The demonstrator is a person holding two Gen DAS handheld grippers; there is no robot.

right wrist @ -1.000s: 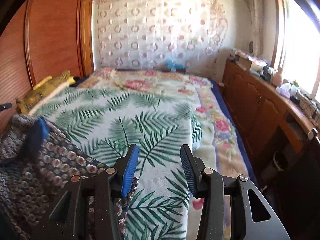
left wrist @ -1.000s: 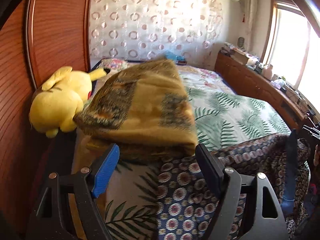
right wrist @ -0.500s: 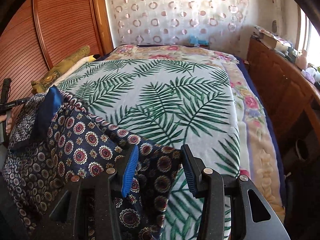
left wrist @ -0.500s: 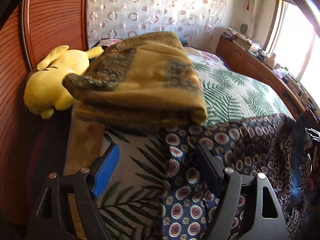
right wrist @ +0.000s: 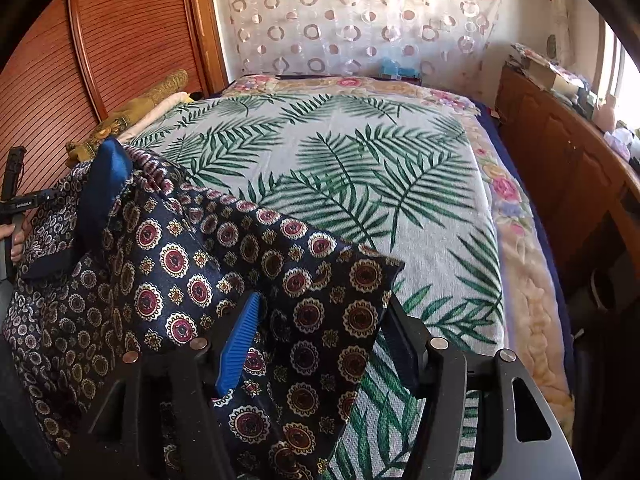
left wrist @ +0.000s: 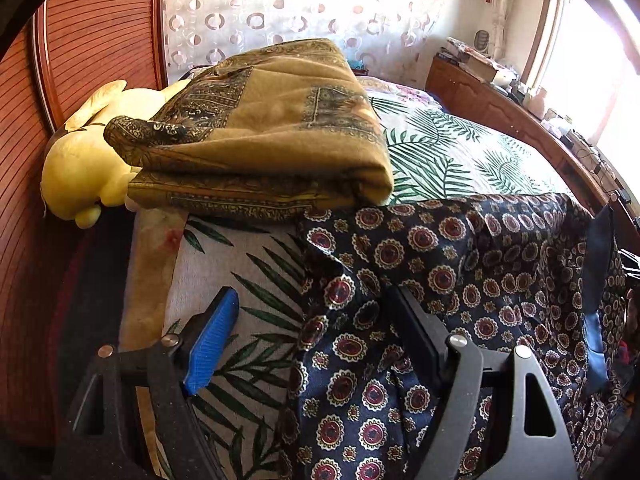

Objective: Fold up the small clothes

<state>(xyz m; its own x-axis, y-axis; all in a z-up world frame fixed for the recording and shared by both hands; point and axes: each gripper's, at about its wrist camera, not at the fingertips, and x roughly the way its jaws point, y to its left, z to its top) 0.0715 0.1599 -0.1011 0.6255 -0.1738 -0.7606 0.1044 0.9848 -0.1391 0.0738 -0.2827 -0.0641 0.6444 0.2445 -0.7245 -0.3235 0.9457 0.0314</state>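
A navy garment with red and gold medallions (left wrist: 460, 264) lies spread on the palm-leaf bedspread (left wrist: 440, 152), its blue inner band (left wrist: 598, 256) at the right. My left gripper (left wrist: 312, 316) is open, its jaws wide apart, with the garment's left edge lying between them. In the right wrist view the same garment (right wrist: 168, 264) fills the lower left, and my right gripper (right wrist: 320, 328) is open with the garment's right corner (right wrist: 360, 280) lying between its jaws. Neither gripper pinches the cloth.
A folded olive-gold blanket (left wrist: 272, 128) lies just beyond the garment, with a yellow plush toy (left wrist: 84, 160) left of it against the wooden slatted wall (left wrist: 72, 60). A wooden cabinet (right wrist: 560, 152) runs along the bed's right side. The bedspread (right wrist: 340, 160) stretches to the curtained wall.
Both grippers have moved down and forward over the garment. Its edges now lie between the open jaws, where a second ago they were ahead of them or off to the side.
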